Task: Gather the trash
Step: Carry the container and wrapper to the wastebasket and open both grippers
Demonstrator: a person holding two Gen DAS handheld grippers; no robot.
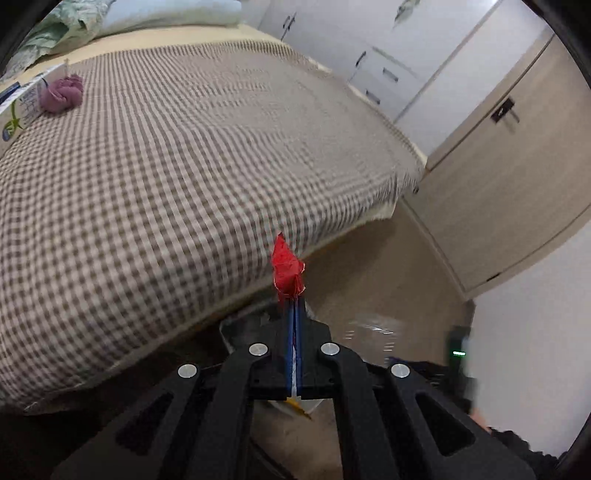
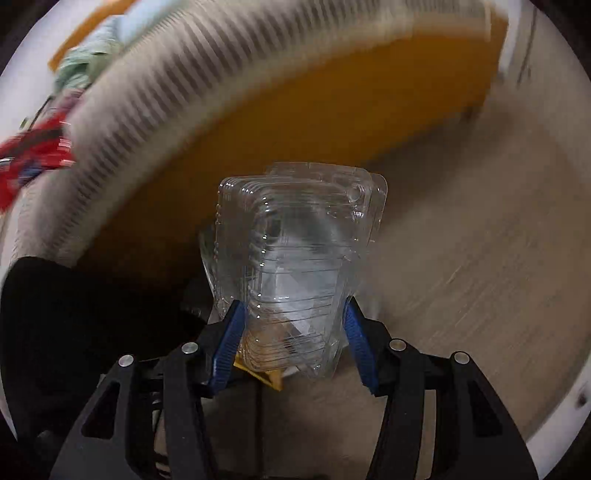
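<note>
My left gripper [image 1: 294, 301] is shut on a scrap of red wrapper [image 1: 286, 269], which sticks up past the blue pads, just off the corner of the checked bed [image 1: 177, 166]. A crumpled purple wad [image 1: 61, 92] lies far back on the bed beside a white carton [image 1: 22, 107]. In the right wrist view my right gripper [image 2: 293, 314] is shut on a clear plastic clamshell box [image 2: 295, 258], with a blue pad pressed on each side. The box hangs over the floor beside the bed's orange base [image 2: 314, 110]. A red blur [image 2: 33, 155] shows at the far left.
White cupboards with dark handles [image 1: 388, 74] and a beige door [image 1: 509, 166] stand beyond the bed. Pillows [image 1: 166, 14] lie at its head. A dark bin-like shape [image 1: 258, 328] sits low under the left gripper. Wood floor [image 2: 480, 240] spreads to the right.
</note>
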